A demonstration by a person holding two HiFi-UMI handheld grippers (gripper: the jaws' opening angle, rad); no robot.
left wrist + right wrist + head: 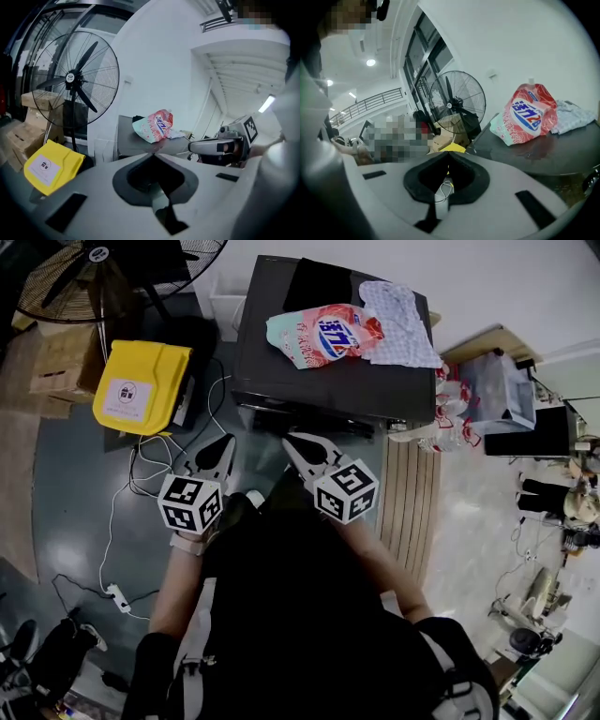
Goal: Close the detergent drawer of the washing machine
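The washing machine (328,362) is a dark grey box seen from above, and its front edge (309,420) faces me. I cannot make out the detergent drawer on that front. On the machine's top lie a pink and green detergent bag (323,334) and a pale cloth (398,320). My left gripper (228,440) and right gripper (288,438) are side by side just short of the front edge. Both are shut, hold nothing and touch nothing. The left gripper view shows the closed left gripper (152,154) and the right gripper (220,146) beside it. The right gripper (449,154) is also closed in its own view.
A yellow container (141,385) and cardboard boxes (61,362) stand to the machine's left, with a standing fan (112,268) behind them. White cables (122,521) and a power strip (119,597) lie on the floor. Wooden boards (412,493) and wrapped bottles (450,418) are at the right.
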